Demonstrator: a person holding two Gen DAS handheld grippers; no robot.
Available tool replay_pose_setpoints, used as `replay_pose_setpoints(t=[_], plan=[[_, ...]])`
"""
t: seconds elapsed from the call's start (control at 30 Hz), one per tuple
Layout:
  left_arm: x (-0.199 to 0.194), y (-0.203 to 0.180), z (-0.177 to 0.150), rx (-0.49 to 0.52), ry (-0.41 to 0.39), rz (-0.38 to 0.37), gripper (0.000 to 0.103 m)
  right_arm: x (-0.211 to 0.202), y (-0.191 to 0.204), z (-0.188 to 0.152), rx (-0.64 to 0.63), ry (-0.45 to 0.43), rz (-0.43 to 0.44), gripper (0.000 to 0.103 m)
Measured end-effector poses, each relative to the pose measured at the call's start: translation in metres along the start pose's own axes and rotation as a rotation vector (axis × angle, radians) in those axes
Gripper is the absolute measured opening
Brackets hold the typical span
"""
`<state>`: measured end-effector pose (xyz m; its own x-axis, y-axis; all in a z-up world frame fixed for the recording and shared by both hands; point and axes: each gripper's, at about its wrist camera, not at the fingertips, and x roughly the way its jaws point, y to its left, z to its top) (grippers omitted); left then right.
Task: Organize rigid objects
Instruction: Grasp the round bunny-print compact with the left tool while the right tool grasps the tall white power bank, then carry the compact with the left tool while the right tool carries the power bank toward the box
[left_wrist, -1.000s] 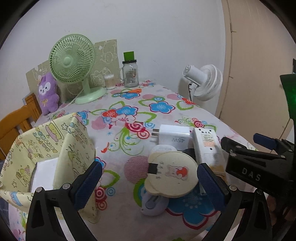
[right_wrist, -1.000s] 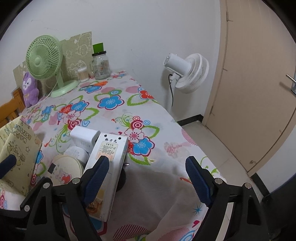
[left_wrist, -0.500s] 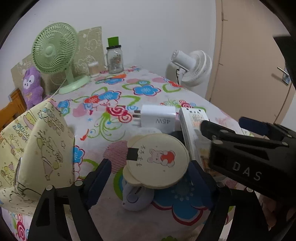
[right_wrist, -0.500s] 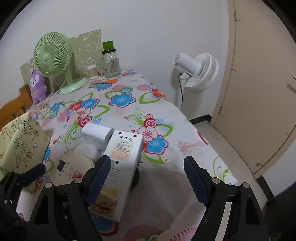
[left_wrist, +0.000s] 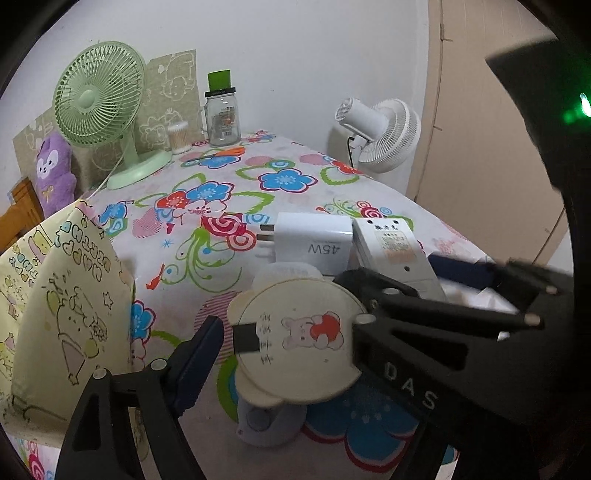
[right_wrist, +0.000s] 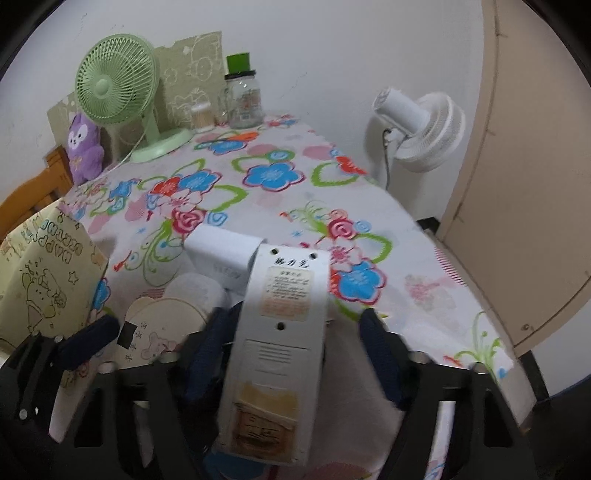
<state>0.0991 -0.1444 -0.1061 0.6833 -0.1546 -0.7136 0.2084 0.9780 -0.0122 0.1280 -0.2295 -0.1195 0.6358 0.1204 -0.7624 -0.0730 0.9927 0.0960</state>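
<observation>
A pile of rigid objects lies on the flowered tablecloth: a round cream disc with a bear picture, a white 45W charger, a long white labelled device and a pale lilac piece under the disc. My left gripper is open, with its fingers on either side of the disc; its right finger is hidden behind the right gripper's black body. My right gripper is open around the white device, fingers apart from it.
A yellow patterned bag or box stands at the left. A green desk fan, a purple plush, a glass jar and a swab pot stand at the back. A white floor fan and a door are to the right.
Both grippers have moved forward and down onto the pile. The left now straddles the bear disc, the right straddles the long white device. Both stay open.
</observation>
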Motion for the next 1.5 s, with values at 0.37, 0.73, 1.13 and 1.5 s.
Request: replay_pose_setpoints(t=[0.37,0.73,1.13,1.5], plan=[[0.003,-0.005,0.002,0.025,0.001,0.006,0.083,0.002,-0.004,0.000,0.028,0.017,0.044,0.048],[-0.010,-0.002,0.000,0.011,-0.014,0.015,0.079,-0.014,-0.003,-0.004,0.036,-0.003,0.023,0.047],[-0.034,0.009,0.001,-0.010,-0.059,0.024,0.079,-0.035,0.005,-0.003,0.031,-0.028,0.012,0.047],[-0.062,0.019,0.013,-0.002,-0.083,0.036,0.079,-0.061,0.017,0.007,0.020,-0.067,-0.001,0.047]])
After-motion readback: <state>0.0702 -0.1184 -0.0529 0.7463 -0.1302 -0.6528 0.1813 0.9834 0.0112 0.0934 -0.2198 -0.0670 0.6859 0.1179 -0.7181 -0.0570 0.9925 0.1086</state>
